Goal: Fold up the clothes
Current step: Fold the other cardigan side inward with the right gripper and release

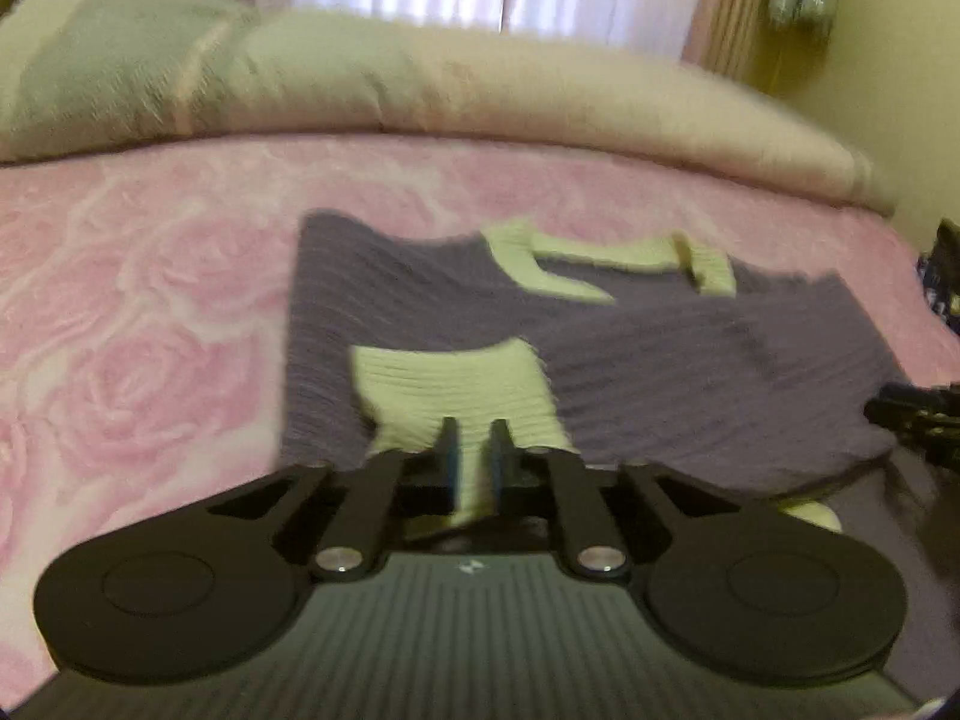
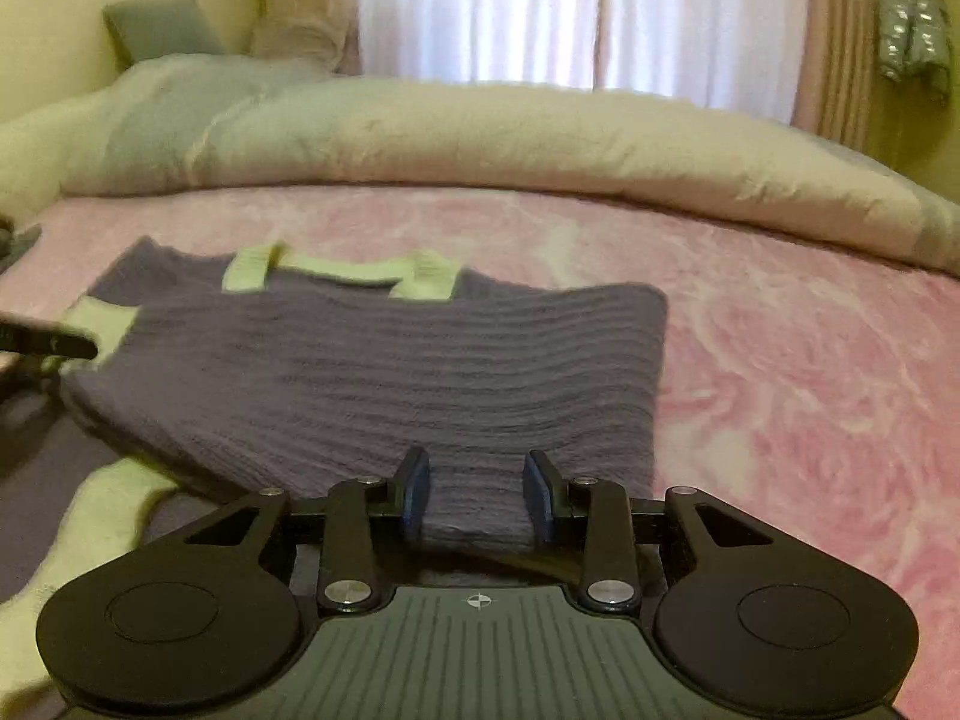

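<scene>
A purple ribbed sweater (image 1: 660, 372) (image 2: 360, 372) with a cream collar (image 1: 600, 258) (image 2: 342, 267) lies partly folded on the bed. My left gripper (image 1: 474, 438) is shut on a cream cuff (image 1: 450, 384) that lies across the purple body. In the right wrist view its dark fingers (image 2: 60, 345) show at the left edge, by that cuff. My right gripper (image 2: 477, 486) grips a thick fold of the purple hem, which fills the gap between its blue pads (image 2: 417, 492). The right gripper (image 1: 912, 414) shows at the sweater's right edge in the left wrist view. A second cream cuff (image 2: 102, 516) lies near the front.
A pink rose-patterned blanket (image 1: 150, 330) (image 2: 780, 360) covers the bed. A rolled cream duvet (image 1: 480, 90) (image 2: 540, 138) runs along the far side, with a grey-green pillow (image 2: 162, 24) behind it. White curtains (image 2: 510, 6) hang beyond. A dark patterned item (image 1: 945, 270) sits at the right edge.
</scene>
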Demonstrator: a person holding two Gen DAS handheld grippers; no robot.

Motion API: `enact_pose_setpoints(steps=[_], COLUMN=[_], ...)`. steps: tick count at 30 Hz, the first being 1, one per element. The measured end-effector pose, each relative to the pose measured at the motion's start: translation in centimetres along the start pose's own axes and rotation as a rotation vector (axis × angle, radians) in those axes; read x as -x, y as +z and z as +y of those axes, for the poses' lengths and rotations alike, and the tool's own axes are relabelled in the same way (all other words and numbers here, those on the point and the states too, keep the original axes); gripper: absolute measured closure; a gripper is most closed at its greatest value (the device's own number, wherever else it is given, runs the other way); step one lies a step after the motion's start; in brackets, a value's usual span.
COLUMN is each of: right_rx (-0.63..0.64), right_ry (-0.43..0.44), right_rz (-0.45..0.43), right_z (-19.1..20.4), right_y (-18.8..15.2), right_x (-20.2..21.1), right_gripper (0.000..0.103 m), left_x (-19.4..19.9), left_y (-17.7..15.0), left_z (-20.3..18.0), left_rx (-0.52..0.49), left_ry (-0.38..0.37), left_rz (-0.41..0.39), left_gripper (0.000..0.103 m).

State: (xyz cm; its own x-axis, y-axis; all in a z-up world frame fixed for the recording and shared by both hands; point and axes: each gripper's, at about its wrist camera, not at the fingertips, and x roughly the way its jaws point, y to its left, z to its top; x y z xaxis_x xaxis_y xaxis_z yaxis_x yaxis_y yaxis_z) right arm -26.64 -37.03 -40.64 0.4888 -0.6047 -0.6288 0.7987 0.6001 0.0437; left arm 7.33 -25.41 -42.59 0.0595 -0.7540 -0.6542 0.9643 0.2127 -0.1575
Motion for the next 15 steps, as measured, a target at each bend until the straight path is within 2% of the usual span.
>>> enact_pose_setpoints(steps=[2, 3, 5, 7, 9, 11, 12, 15], right_rx=[-0.067, -0.077, -0.049, -0.021, -0.005, 0.012, 0.025, 0.125], right_ry=[0.015, 0.004, 0.005, 0.074, 0.155, 0.219, 0.222, 0.127], right_rz=[0.007, 0.016, -0.027, -0.053, -0.025, 0.017, 0.031, 0.014], right_z=[-1.1, -1.1, -0.1, 1.4, 3.2, 5.0, 5.7, 6.4], right_y=[0.5, 1.3, 2.8, 4.3, 5.5, 6.4, 6.4, 5.7], right_x=[0.4, 0.6, 0.8, -0.3, -2.9, -5.9, -7.2, -9.5], right_gripper=[0.07, 0.069, 0.069, 0.069, 0.07, 0.07, 0.07, 0.07], left_x=[0.6, 0.9, 0.7, -0.3, -2.4, -4.7, -5.7, -6.8], left_y=[0.8, 1.5, 3.2, 4.4, 5.0, 5.0, 4.9, 4.2], left_z=[0.6, 0.6, -0.3, -2.0, -4.6, -6.5, -7.1, -7.0], left_rx=[0.037, 0.062, 0.091, 0.061, 0.005, -0.039, -0.067, -0.182], left_ry=[0.007, -0.01, -0.071, -0.133, -0.181, -0.185, -0.173, -0.109], left_rz=[0.006, 0.007, 0.004, 0.02, 0.067, 0.104, 0.111, 0.057], left_gripper=[0.101, 0.101, 0.098, 0.098, 0.097, 0.096, 0.096, 0.1])
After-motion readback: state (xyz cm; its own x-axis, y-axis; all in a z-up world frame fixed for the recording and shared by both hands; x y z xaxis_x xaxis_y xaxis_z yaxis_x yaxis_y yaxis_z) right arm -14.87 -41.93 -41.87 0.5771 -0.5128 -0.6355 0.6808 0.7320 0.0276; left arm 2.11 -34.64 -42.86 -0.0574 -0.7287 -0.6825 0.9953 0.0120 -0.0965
